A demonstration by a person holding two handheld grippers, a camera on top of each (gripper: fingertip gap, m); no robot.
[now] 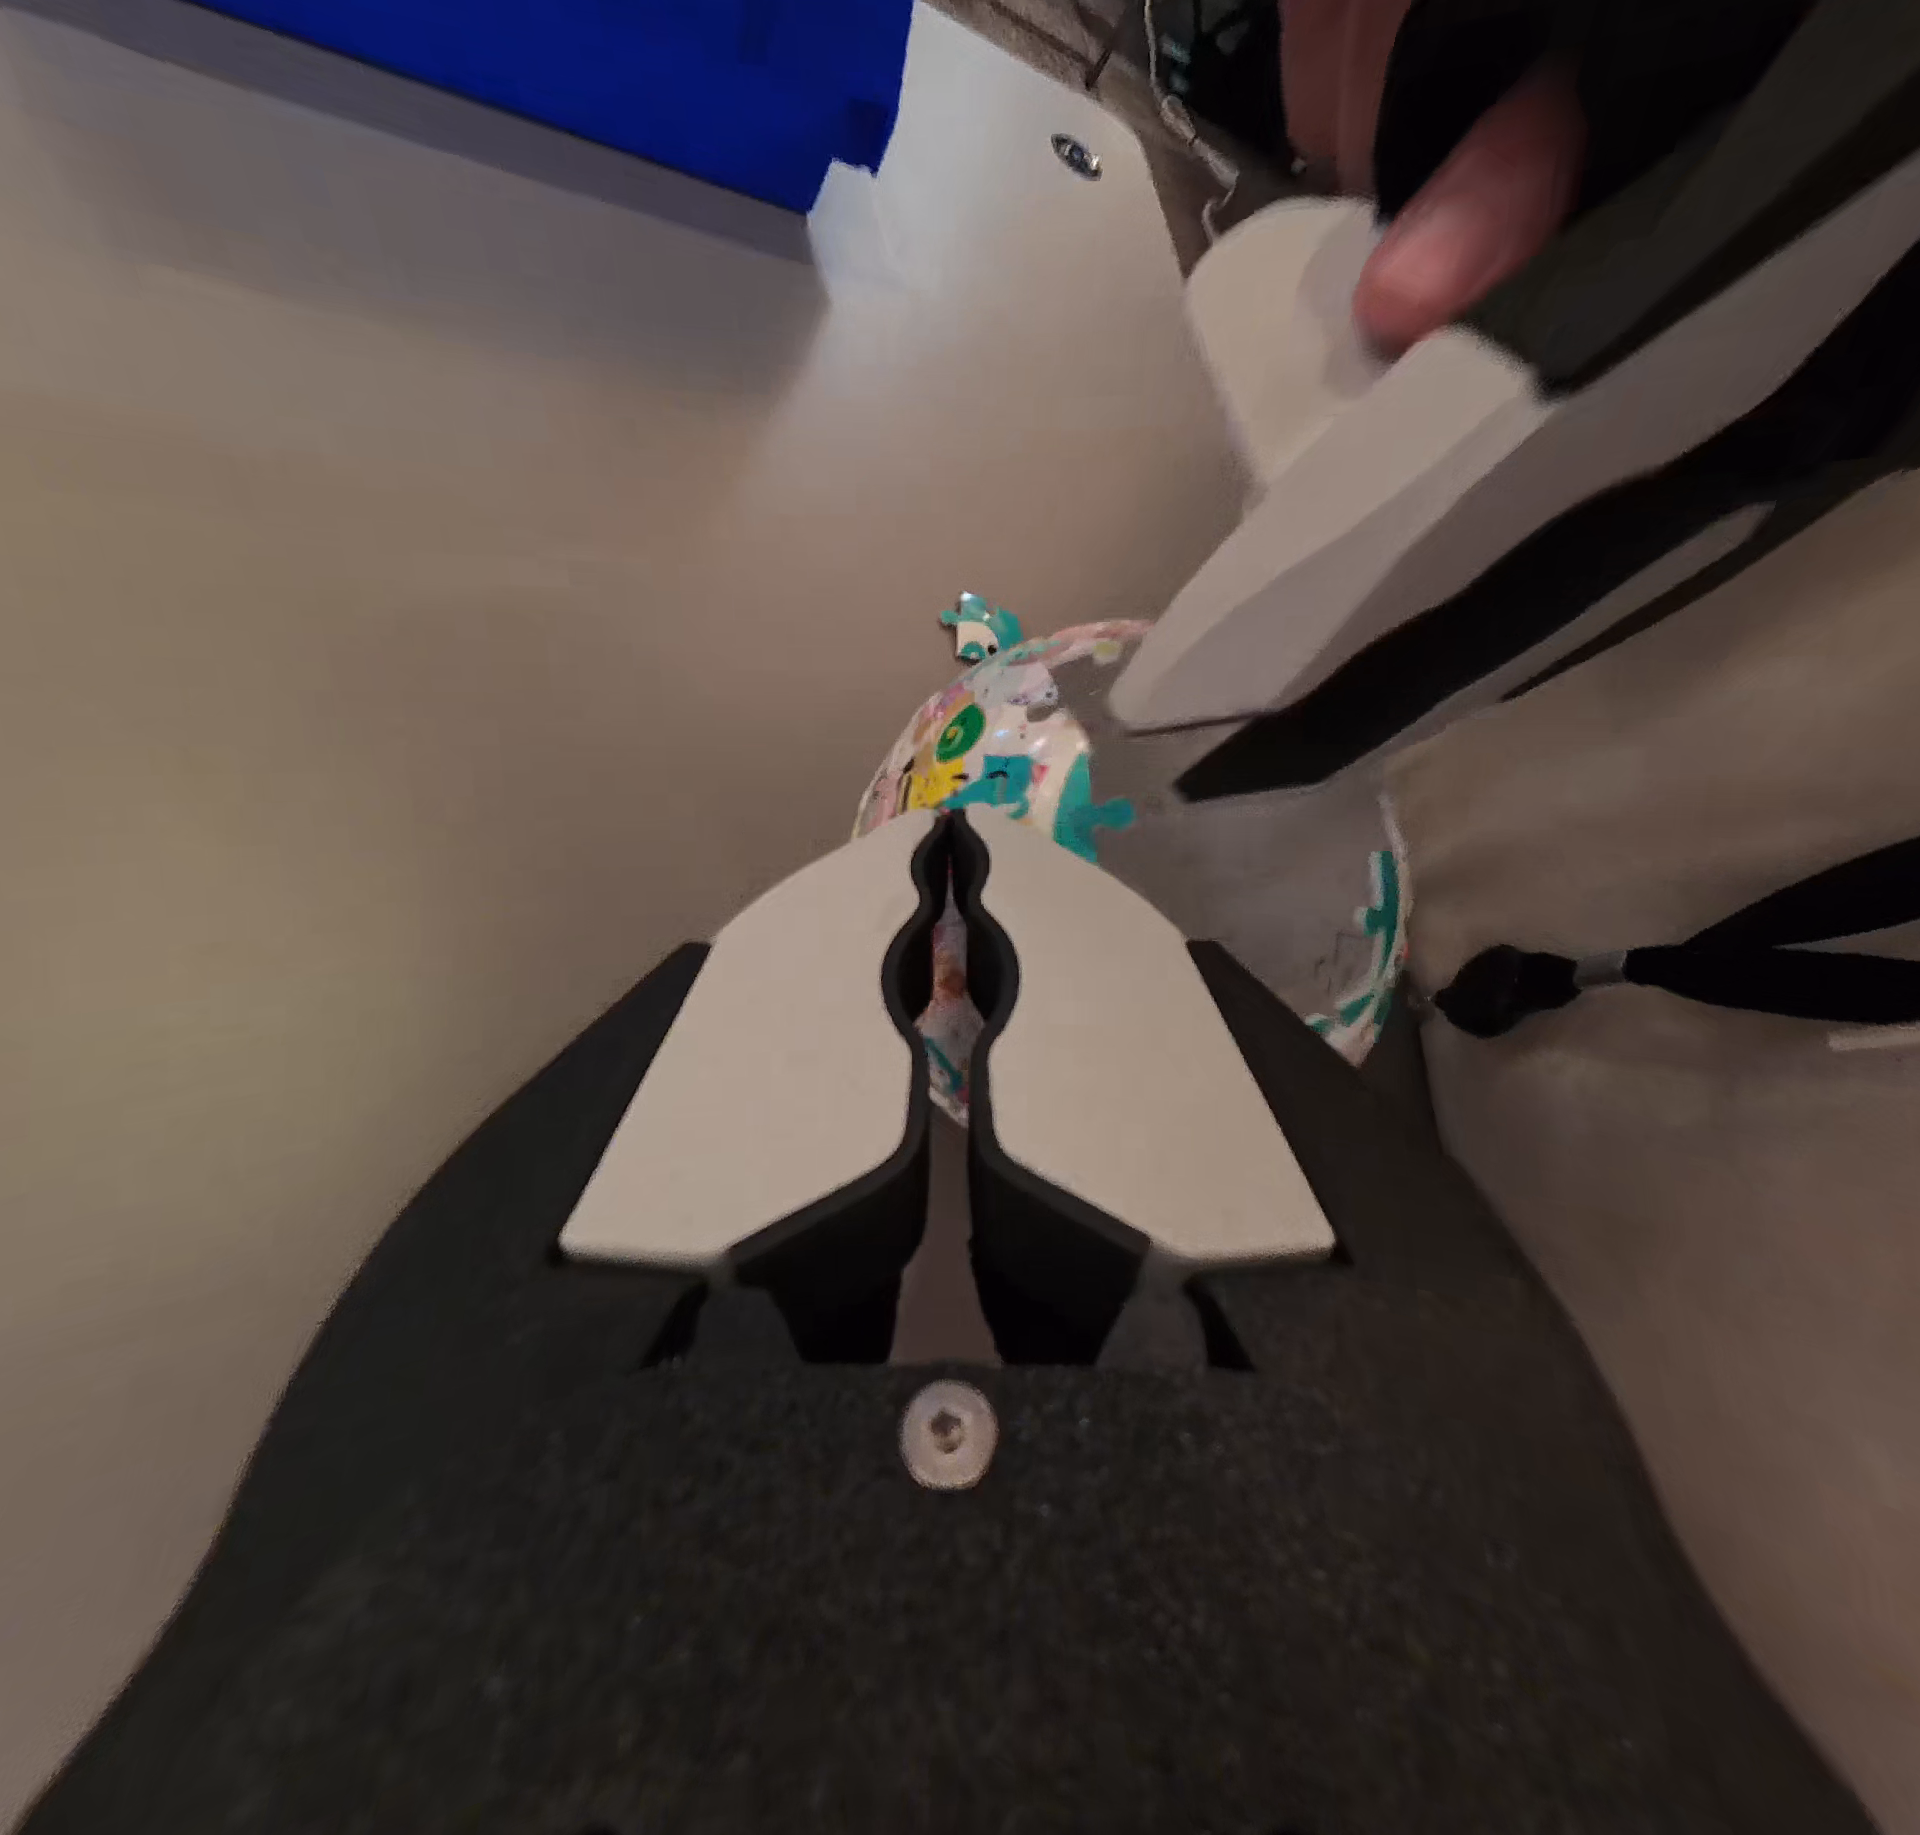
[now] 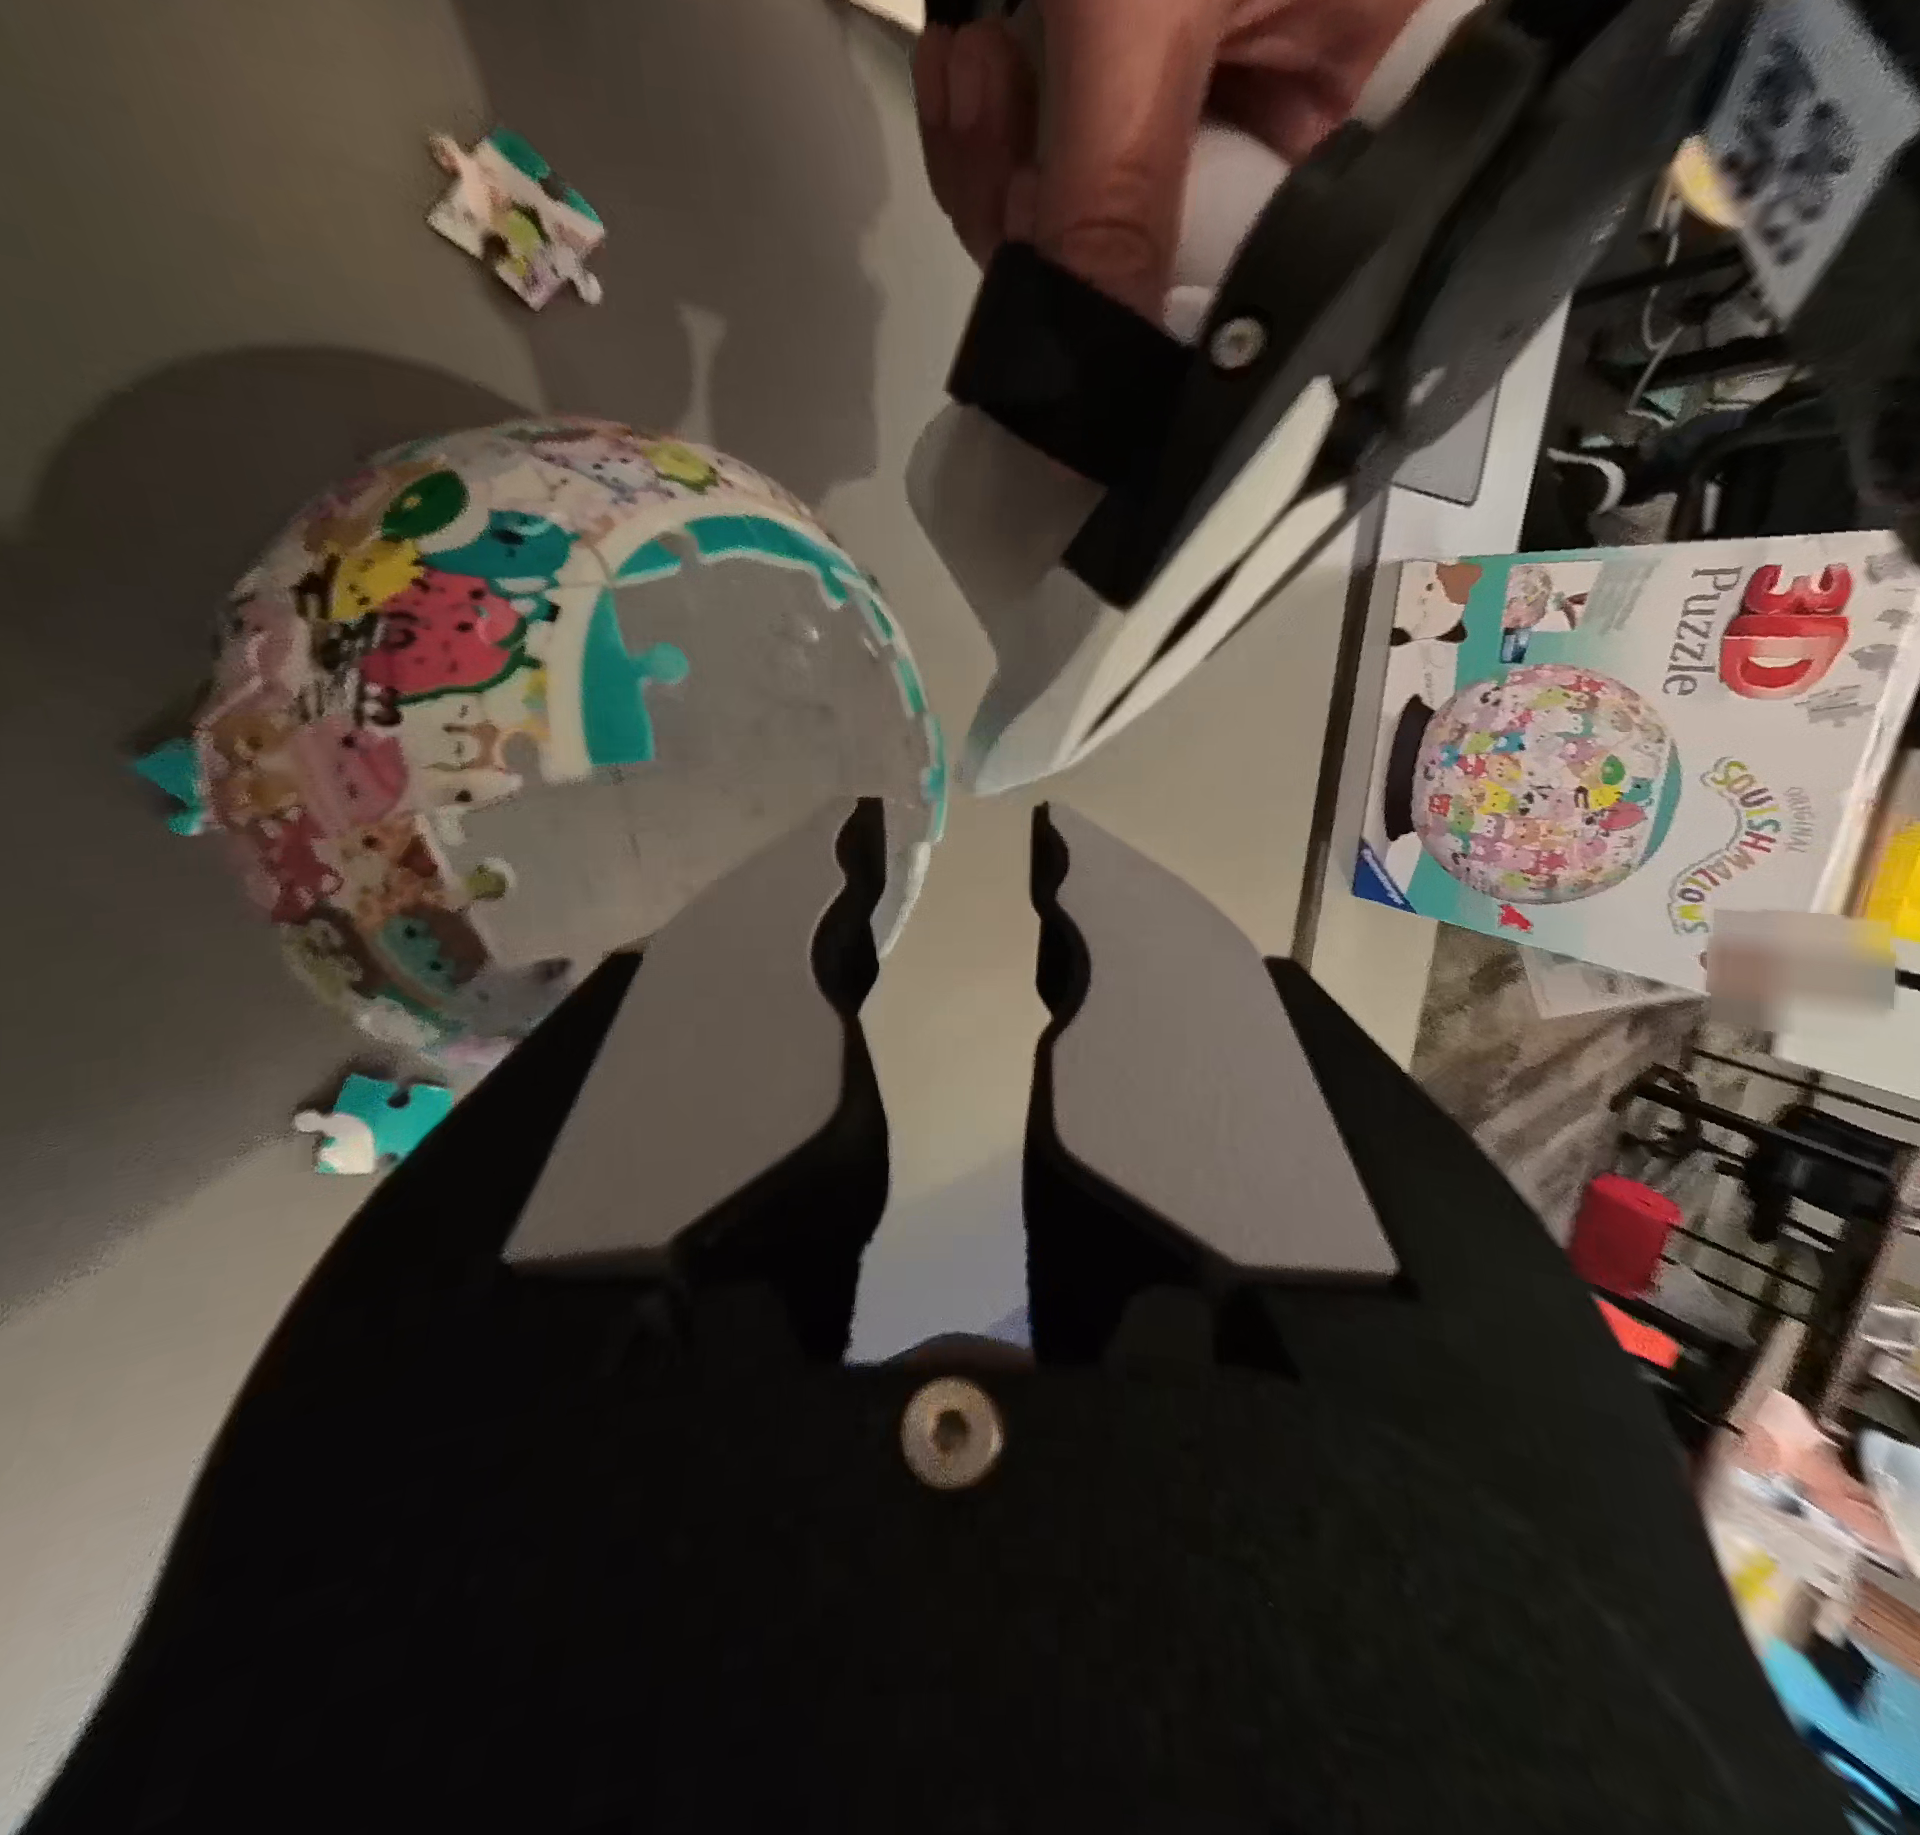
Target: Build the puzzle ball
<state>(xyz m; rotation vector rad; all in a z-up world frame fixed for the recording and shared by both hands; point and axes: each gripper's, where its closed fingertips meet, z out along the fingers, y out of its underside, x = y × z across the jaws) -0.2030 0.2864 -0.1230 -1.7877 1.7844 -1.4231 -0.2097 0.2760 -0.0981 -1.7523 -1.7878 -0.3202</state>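
The puzzle ball (image 2: 540, 736) sits on the desk (image 2: 156, 175) at the centre left of the right wrist view, partly built, probably to keep its open side reachable. The left tool (image 1: 951, 835) is pressed together, the right tool (image 2: 945, 829) spread and empty. A printed puzzle box (image 2: 1621, 746) lies at the right.

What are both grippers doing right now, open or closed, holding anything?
Left gripper: shut on the rim of the puzzle ball.
Right gripper: open, holding nothing.
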